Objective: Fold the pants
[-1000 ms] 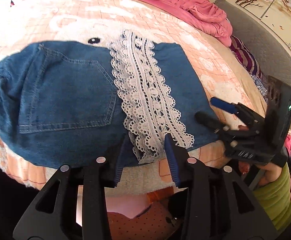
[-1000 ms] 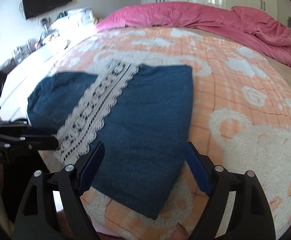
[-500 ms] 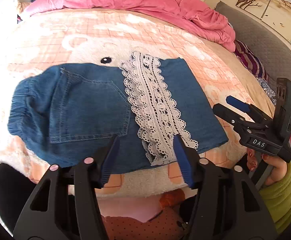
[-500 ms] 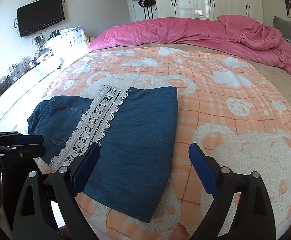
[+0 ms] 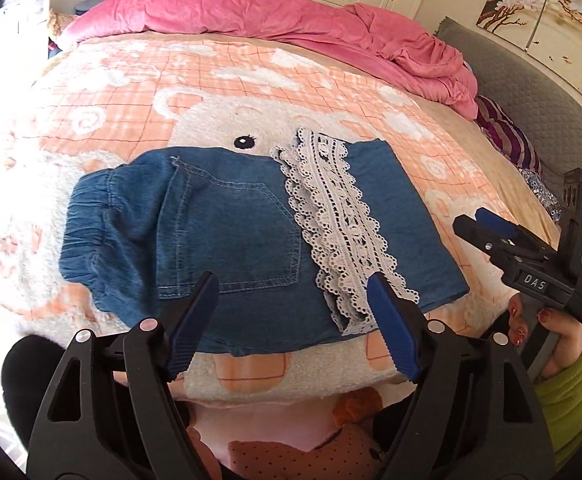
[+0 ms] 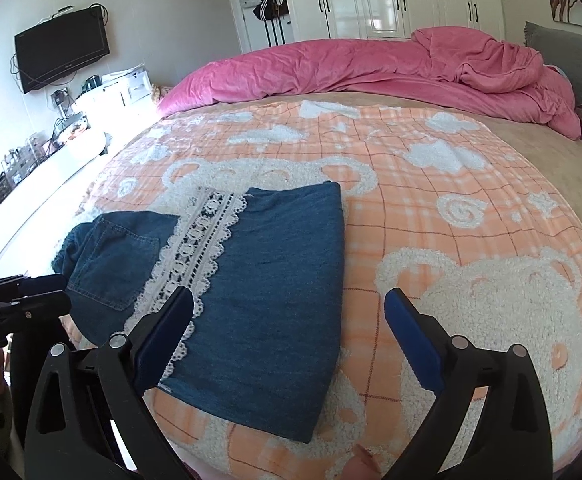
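Blue denim pants (image 5: 227, 236) with a white lace hem band (image 5: 343, 232) lie folded flat on the bed near its front edge; they also show in the right wrist view (image 6: 267, 288). My left gripper (image 5: 295, 320) is open and empty, raised just in front of the pants' near edge. My right gripper (image 6: 287, 336) is open and empty, held back above the pants' right end; it also shows at the right of the left wrist view (image 5: 479, 224).
An orange and white bear-pattern blanket (image 6: 471, 240) covers the bed. A crumpled pink duvet (image 6: 371, 68) lies along the far side. A grey headboard (image 5: 531, 120) stands at the right. A wall TV (image 6: 61, 54) and a cluttered shelf are at the left.
Both grippers have pulled back and up from the pants, which now look smaller. The jaws of each stand wider apart. The pants have not moved.
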A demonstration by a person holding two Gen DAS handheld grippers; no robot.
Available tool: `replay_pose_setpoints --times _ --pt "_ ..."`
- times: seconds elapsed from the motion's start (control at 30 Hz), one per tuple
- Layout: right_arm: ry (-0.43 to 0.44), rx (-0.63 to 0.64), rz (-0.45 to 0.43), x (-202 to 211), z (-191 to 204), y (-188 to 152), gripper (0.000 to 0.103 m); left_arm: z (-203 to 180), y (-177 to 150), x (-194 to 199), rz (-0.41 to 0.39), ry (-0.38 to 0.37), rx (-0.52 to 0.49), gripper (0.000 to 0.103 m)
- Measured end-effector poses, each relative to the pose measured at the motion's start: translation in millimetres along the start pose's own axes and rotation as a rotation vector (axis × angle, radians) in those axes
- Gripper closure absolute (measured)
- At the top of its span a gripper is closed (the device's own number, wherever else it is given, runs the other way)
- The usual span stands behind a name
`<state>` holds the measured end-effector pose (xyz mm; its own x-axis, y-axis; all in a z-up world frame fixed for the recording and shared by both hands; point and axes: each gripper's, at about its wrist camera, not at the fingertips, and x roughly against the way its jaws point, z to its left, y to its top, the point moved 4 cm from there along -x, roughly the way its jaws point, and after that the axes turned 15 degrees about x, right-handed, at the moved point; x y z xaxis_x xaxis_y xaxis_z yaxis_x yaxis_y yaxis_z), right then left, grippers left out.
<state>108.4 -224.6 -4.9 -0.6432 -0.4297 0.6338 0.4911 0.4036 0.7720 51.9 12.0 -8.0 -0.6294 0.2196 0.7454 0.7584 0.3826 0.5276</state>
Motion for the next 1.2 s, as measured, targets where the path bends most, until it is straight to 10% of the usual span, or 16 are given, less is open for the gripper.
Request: replay_pose_setpoints --times 0.53,0.9,1.2 --pt "0.165 0.213 0.009 -25.8 80.0 78.4 0.005 74.7 12.8 23.2 -0.06 0.137 0.089 0.01" --pt "0.353 0.359 0.117 -92.2 152.4 125.5 0.005 119.6 17.5 13.4 -0.032 0.091 0.263 0.01" --pt "0.52 0.404 0.235 -141.1 192.4 137.5 0.005 124.4 5.6 -12.9 0.02 0.013 0.348 0.052"
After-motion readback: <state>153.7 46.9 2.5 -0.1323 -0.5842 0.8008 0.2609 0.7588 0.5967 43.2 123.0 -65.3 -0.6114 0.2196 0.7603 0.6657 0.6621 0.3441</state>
